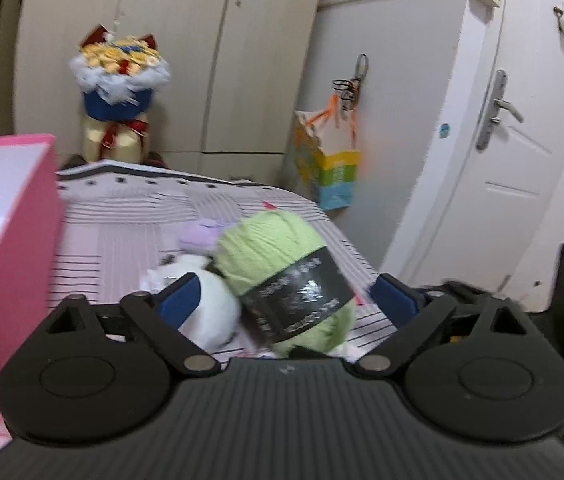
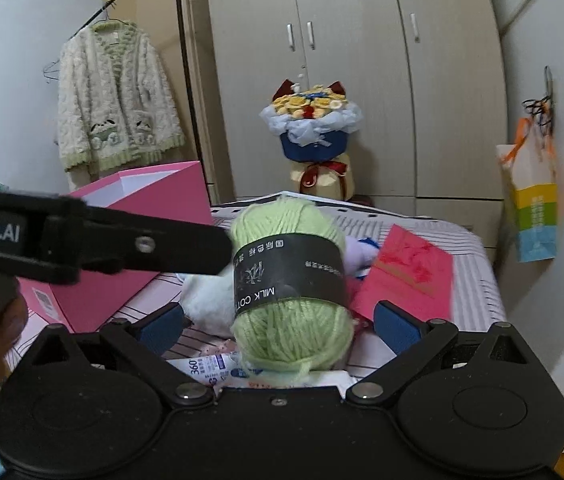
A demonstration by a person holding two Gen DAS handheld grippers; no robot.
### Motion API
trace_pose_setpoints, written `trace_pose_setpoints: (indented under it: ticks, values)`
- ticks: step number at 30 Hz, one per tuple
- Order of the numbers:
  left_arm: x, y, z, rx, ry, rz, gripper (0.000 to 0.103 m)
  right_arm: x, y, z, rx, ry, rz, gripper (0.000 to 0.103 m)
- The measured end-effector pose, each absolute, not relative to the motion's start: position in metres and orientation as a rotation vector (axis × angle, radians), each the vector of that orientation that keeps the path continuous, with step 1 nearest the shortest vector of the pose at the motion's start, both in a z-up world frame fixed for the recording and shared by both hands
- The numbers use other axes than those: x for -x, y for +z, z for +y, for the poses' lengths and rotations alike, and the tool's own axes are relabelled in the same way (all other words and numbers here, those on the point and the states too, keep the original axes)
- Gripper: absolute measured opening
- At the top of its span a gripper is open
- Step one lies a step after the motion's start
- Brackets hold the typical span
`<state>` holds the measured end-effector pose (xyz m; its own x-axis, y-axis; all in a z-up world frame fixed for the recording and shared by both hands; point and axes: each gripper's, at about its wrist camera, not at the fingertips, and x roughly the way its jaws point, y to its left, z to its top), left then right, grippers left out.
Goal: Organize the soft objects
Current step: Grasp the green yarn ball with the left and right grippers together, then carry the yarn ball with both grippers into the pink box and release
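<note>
A ball of light green yarn (image 1: 265, 248) with a black label rests on the striped bed (image 1: 121, 232), leaning against a white plush toy (image 1: 211, 304). A small purple plush (image 1: 201, 232) lies just behind them. My left gripper (image 1: 288, 298) is open, with the yarn between its blue pads and a gap on both sides. In the right wrist view the same yarn (image 2: 290, 312) stands upright between the pads of my open right gripper (image 2: 288, 326), untouched by them. The left gripper's black finger (image 2: 185, 252) reaches in from the left to the yarn's side.
An open pink box (image 2: 137, 216) stands on the bed at the left (image 1: 13, 240). A red envelope (image 2: 406, 276) lies right of the yarn and a printed packet (image 2: 209, 368) in front. Beyond the bed are a bouquet (image 2: 312, 136), wardrobes, a hanging gift bag (image 2: 534, 216) and a cardigan (image 2: 113, 104).
</note>
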<state>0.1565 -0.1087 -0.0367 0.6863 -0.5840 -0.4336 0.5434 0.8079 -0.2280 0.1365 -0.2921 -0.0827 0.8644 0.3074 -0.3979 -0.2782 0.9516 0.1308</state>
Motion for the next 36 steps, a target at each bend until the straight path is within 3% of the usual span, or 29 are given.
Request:
trace_pose_setpoints:
  ticks: [7,10,12,18,28,36]
  values:
    - [-0.178,-0.055,-0.117,0.168,-0.669,0.557,0.068,-0.15,-0.096,-0.295,-0.095,0.335,0.416,0.096]
    - [-0.183,-0.061,-0.116,0.199,-0.668,0.573,0.066,-0.152,-0.1,-0.294,-0.102,0.339,0.412,0.087]
    - [-0.185,-0.066,-0.116,0.216,-0.66,0.571,0.066,-0.149,-0.102,-0.293,-0.081,0.319,0.393,0.075]
    - [-0.183,-0.071,-0.116,0.249,-0.656,0.545,0.059,-0.143,-0.103,-0.29,-0.061,0.29,0.36,0.063]
    - [-0.159,-0.049,-0.108,0.195,-0.657,0.492,0.059,-0.121,-0.084,-0.275,-0.025,0.262,0.307,0.061]
    - [-0.132,-0.03,-0.09,0.14,-0.619,0.556,0.058,-0.105,-0.066,-0.256,-0.085,0.297,0.419,0.061]
